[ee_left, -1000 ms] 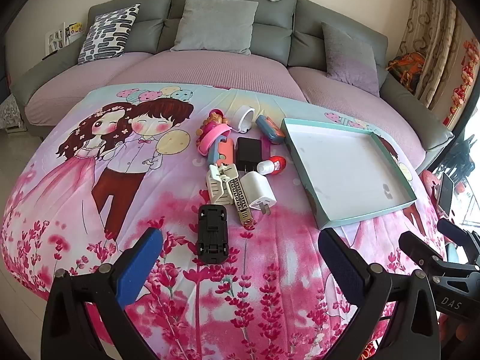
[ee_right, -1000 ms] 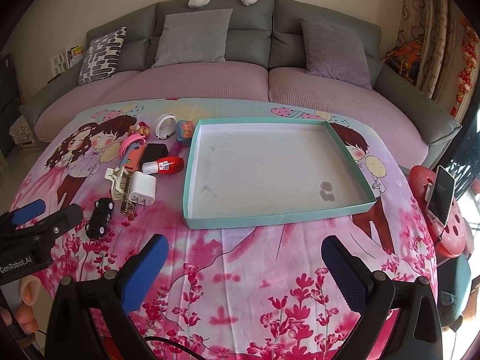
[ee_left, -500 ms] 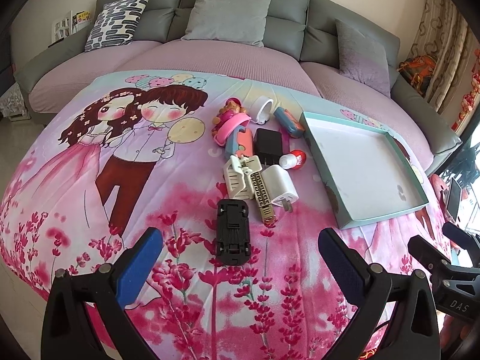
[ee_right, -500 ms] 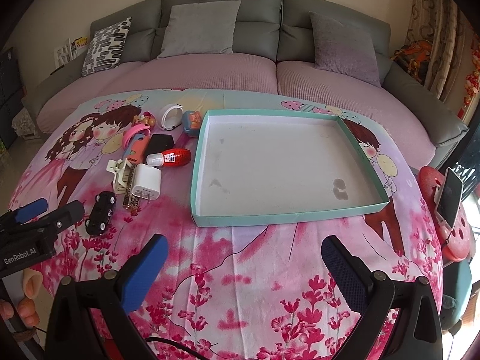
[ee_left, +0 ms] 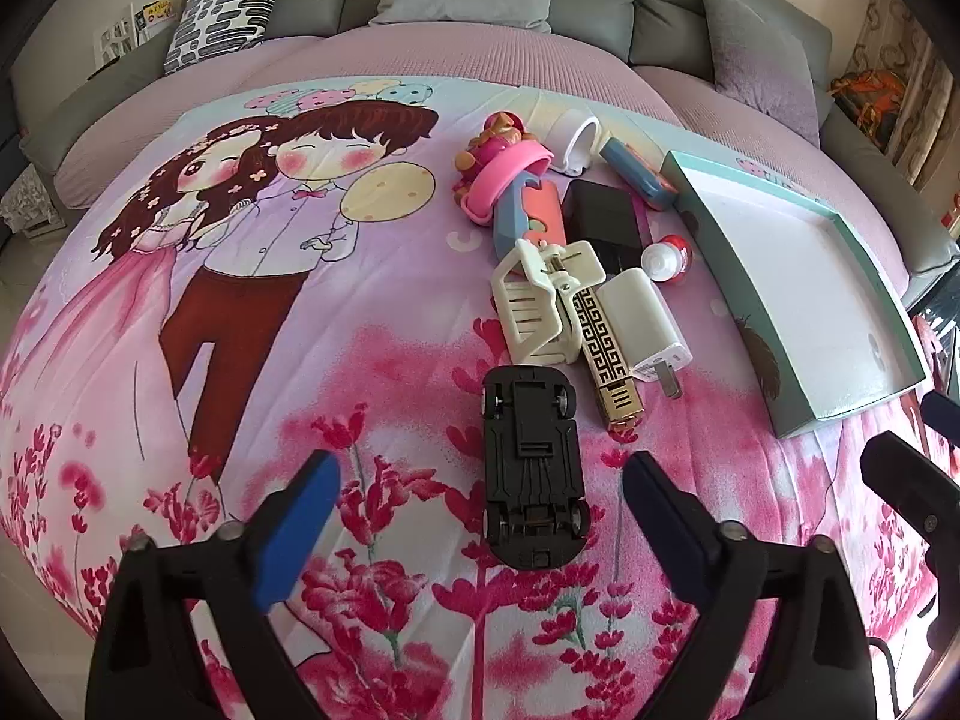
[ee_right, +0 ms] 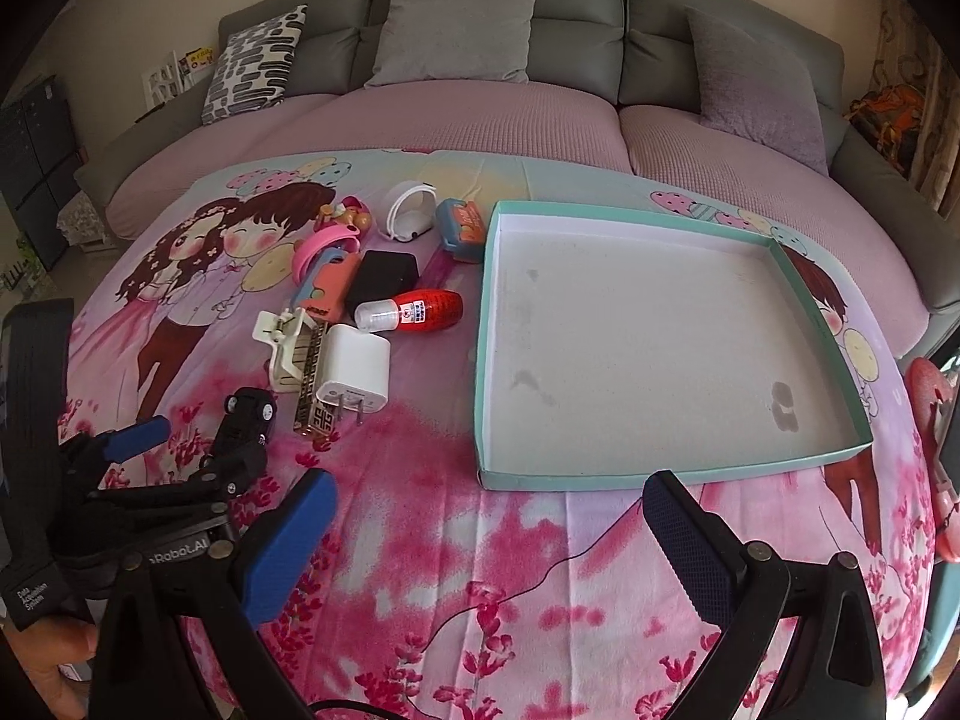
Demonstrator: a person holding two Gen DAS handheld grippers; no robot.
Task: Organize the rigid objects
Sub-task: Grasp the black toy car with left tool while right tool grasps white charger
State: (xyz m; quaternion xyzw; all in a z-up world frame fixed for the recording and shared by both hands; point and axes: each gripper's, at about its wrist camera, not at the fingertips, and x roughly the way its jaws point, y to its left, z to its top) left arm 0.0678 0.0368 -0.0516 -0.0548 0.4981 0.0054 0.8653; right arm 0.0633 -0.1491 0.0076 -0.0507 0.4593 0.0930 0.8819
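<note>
left wrist: low, near toy car (ee_left: 533, 468) | right wrist: faces tray (ee_right: 660, 348) | shared: both

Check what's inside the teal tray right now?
No objects inside the teal tray: only its bare whitish floor with a few dark smudges. The right wrist view shows the whole floor; in the left wrist view its near wall hides part.

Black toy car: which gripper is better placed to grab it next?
Left. The left gripper has its jaws open with the black toy car lying upside down right between them. The right gripper faces the teal tray, with the car off to its left.
</note>
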